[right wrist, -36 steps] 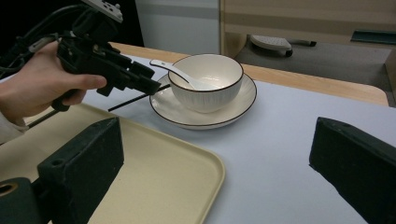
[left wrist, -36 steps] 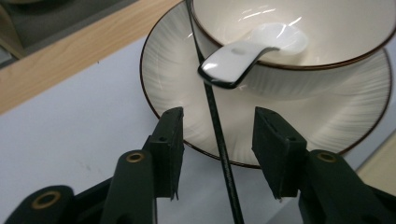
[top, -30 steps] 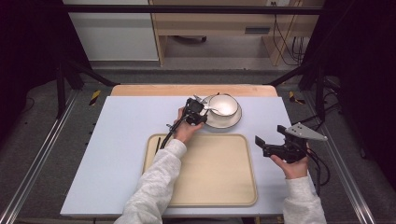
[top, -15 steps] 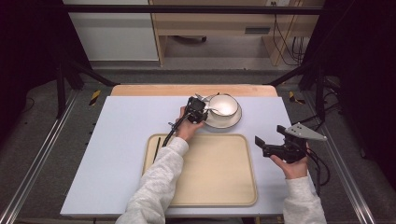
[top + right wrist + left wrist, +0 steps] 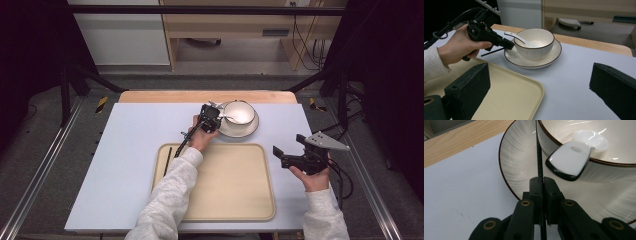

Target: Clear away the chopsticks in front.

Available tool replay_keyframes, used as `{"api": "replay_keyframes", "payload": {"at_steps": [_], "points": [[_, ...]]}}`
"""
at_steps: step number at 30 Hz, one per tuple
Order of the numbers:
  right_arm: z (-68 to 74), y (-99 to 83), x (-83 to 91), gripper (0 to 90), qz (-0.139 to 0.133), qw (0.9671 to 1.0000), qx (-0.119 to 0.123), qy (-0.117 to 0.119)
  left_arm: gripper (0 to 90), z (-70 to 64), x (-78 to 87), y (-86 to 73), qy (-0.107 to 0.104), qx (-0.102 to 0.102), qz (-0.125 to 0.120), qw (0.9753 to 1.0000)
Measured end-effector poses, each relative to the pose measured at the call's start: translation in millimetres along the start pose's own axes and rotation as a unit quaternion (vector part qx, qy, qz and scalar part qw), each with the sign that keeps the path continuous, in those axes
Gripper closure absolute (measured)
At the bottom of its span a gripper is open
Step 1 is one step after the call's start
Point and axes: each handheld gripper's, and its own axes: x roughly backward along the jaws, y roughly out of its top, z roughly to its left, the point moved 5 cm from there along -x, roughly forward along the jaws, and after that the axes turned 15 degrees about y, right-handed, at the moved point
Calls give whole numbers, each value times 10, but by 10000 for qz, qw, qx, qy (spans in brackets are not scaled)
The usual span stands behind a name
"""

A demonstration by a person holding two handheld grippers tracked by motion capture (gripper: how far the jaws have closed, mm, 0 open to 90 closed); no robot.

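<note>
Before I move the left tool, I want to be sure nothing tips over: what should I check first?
1. Left tool shut on the chopstick: ok.
2. Chopstick tip clear of the bowl: cannot tell, it runs close along the wall.
3. Spoon resting in the bowl: ok.
4. Bowl seated on the plate: ok.
5. Right tool open, right of the tray: ok.

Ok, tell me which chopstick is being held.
The chopstick pinched in the left gripper by the plate; the other chopstick lies free on the tray's left side.
</note>
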Motion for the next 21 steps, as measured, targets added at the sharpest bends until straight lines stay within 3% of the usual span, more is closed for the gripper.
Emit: {"api": "replay_keyframes", "payload": {"at_steps": [9,21], "points": [[0,4,8,35,-20,10000,-13,-10,860,-14,31,1,82,25,42,10000],[-6,7,20,35,-27,10000,-11,-19,861,135,236,35,224,168,-95,9996]]}}
